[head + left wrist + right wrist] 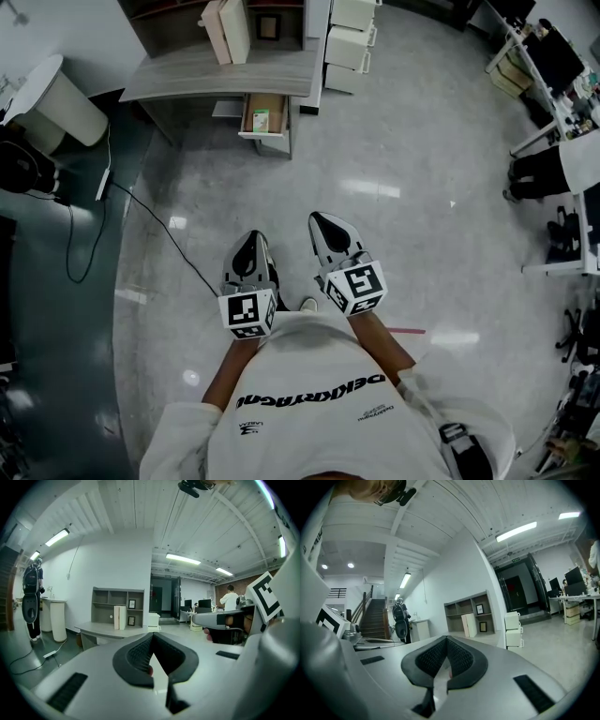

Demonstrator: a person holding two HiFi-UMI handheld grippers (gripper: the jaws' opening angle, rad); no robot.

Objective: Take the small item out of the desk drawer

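Observation:
The grey desk [225, 75] stands at the far side of the floor, with its drawer [265, 131] pulled open below the top. Inside the drawer lies a small green and white item [260, 120]. My left gripper [251, 240] and right gripper [322, 221] hover side by side over the floor just ahead of the person, well short of the desk. Both are shut with nothing between the jaws. In the left gripper view the shut left gripper [152, 636] points toward the desk [108, 631]; the right gripper [446, 639] faces the shelf unit [471, 611].
White drawer cabinets [349, 42] stand to the right of the desk. A white cylindrical bin [66, 103] and a black cable [159, 220] on the floor are at the left. Office desks with seated people [553, 141] line the right side.

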